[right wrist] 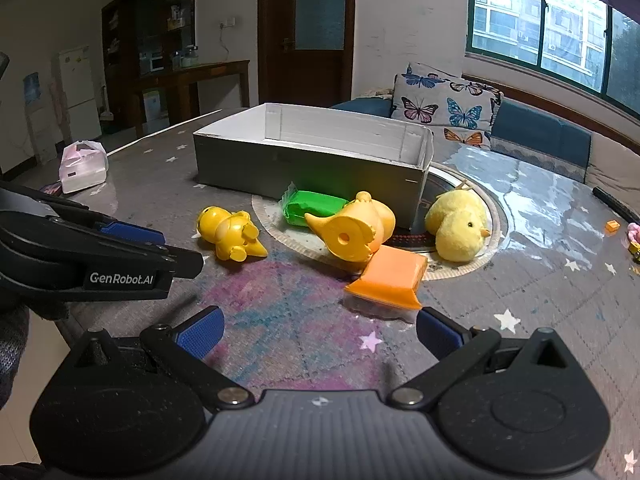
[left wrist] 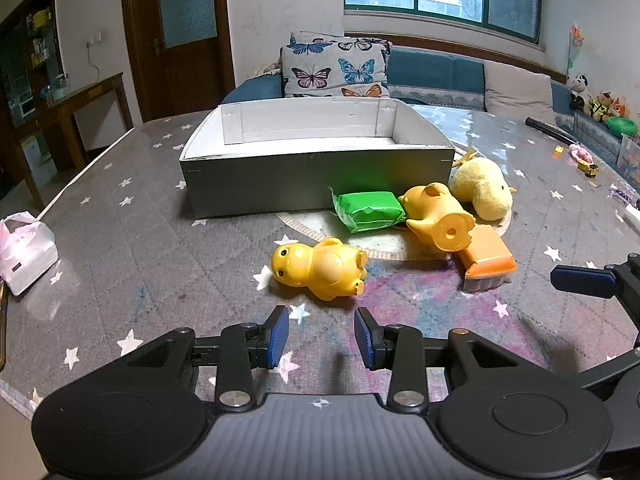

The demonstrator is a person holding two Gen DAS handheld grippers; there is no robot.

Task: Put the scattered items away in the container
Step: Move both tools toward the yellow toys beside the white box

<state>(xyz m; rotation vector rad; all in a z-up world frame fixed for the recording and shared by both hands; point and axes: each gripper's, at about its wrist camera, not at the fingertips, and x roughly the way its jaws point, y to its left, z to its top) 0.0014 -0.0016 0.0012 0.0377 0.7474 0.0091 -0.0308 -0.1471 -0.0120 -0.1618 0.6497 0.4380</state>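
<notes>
A grey cardboard box point(left wrist: 316, 174) point(right wrist: 312, 168) with a white inside stands open on the table. In front of it lie a small yellow toy duck point(left wrist: 320, 266) point(right wrist: 230, 236), a green packet point(left wrist: 368, 210) point(right wrist: 314, 206), an orange-yellow toy duck on its side point(left wrist: 436, 216) point(right wrist: 354, 232), an orange-lidded box point(left wrist: 486, 258) point(right wrist: 388, 280) and a yellow plush chick point(left wrist: 482, 188) point(right wrist: 458, 226). My left gripper point(left wrist: 321, 336) is open and empty just short of the small yellow duck. My right gripper point(right wrist: 318, 334) is wide open and empty just short of the orange-lidded box.
A pink-white tissue pack point(left wrist: 24, 252) point(right wrist: 82, 166) lies at the table's left edge. Small toys point(left wrist: 580, 160) and a black rod point(left wrist: 550, 130) lie at the far right. A sofa with a butterfly cushion point(left wrist: 334, 66) stands behind the table.
</notes>
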